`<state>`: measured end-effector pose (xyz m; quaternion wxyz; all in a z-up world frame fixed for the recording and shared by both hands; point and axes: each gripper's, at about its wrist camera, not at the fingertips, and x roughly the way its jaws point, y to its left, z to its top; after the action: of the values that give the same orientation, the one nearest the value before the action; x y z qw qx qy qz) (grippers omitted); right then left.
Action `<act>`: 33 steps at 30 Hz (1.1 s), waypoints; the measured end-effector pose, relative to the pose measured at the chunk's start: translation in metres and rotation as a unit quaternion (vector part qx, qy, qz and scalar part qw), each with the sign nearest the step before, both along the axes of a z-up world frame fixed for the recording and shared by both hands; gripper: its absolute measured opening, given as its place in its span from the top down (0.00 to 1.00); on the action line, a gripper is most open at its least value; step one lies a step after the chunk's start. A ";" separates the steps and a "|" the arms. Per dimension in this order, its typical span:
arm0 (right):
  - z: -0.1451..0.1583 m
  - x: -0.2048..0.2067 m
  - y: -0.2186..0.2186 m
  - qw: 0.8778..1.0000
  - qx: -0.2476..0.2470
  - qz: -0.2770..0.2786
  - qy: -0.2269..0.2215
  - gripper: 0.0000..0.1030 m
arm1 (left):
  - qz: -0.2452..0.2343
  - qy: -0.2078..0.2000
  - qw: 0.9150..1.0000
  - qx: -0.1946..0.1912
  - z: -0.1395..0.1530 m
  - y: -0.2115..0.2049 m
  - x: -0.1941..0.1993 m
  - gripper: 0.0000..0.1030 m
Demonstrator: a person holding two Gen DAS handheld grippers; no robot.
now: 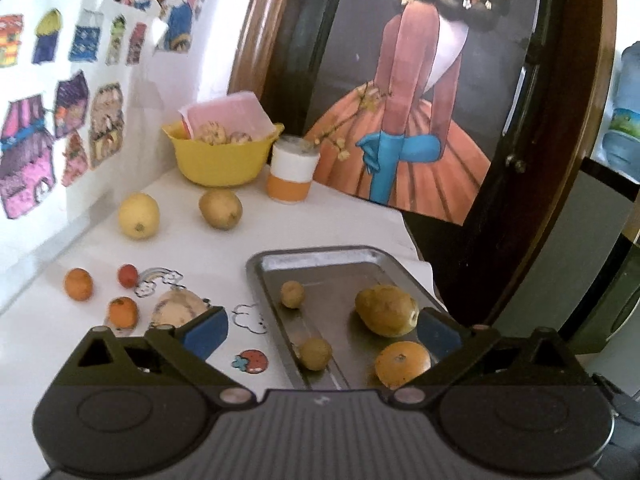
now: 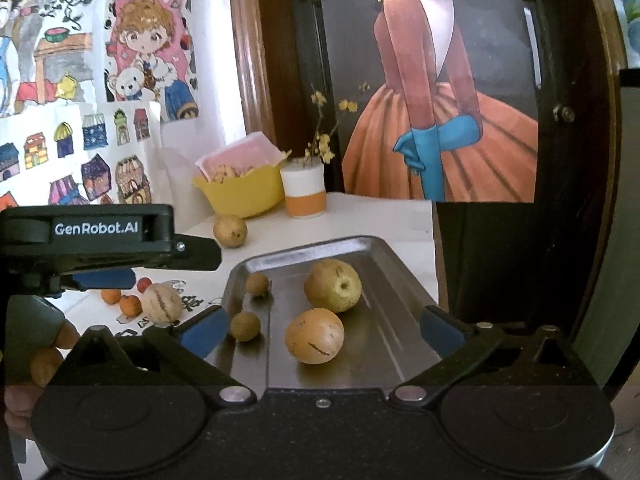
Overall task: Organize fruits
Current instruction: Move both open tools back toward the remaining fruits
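A metal tray (image 1: 332,268) holds a greenish pear (image 1: 386,311), an orange (image 1: 402,363) and two small brown fruits (image 1: 292,294) (image 1: 315,354). My left gripper (image 1: 320,334) is open above the tray's near end, holding nothing. In the right wrist view, my right gripper (image 2: 322,330) is also open over the tray (image 2: 400,300), with the pear (image 2: 333,286) and orange (image 2: 314,335) ahead of its fingers. Loose on the white table lie a lemon (image 1: 139,216), a second pear (image 1: 221,209), two small oranges (image 1: 78,284) (image 1: 123,312), a red fruit (image 1: 128,276) and a pale round fruit (image 1: 180,308).
A yellow bowl (image 1: 222,160) with pink packets and an orange-and-white cup (image 1: 292,176) stand at the table's back. A sticker-covered wall runs along the left, and a dark framed picture (image 1: 400,120) along the right. The left gripper's black housing (image 2: 96,232) and a person's fingers (image 2: 48,344) fill the right view's left side.
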<state>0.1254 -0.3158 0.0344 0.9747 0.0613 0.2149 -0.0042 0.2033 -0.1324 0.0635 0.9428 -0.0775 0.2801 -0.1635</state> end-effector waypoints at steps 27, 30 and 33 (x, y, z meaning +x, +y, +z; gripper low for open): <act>-0.015 -0.069 0.055 0.992 -0.012 0.057 0.108 0.01 | 0.061 0.077 0.992 0.084 -0.038 0.107 -0.079 0.01; -0.016 -0.064 0.072 0.990 -0.024 0.081 0.114 0.01 | 0.087 0.086 0.989 0.083 -0.040 0.128 -0.080 0.01; -0.014 -0.055 0.087 0.986 -0.040 0.113 0.120 0.01 | 0.109 0.092 0.985 0.096 -0.040 0.147 -0.079 0.01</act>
<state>0.0701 -0.2288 0.0201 0.9377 -0.0031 0.3353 0.0905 0.1243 0.0147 0.0231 0.9283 -0.0318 0.3696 -0.0243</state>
